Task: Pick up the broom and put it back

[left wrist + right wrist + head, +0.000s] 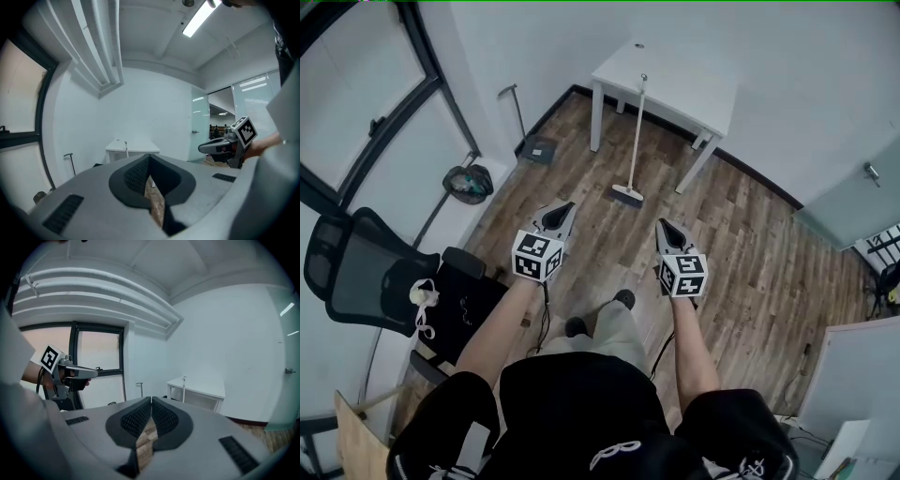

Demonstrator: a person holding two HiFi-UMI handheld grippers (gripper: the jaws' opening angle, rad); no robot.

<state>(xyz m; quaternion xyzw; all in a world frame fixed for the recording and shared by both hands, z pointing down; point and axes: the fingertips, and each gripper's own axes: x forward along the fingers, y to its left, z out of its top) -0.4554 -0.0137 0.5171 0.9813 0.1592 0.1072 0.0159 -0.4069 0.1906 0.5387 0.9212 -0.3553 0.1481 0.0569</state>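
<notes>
Your left gripper (563,210) clenched, empty | your right gripper (663,228) clenched, empty | broom (635,136) well ahead of both, upright, handle against white table (694,89)

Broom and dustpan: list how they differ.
The broom leans on the white table; the dustpan stands by the wall, left of that table. The broom's handle is pale; the dustpan's is dark. The broom's head is light; the dustpan's pan is dark grey. Both rest on the wood floor with handles up.
</notes>
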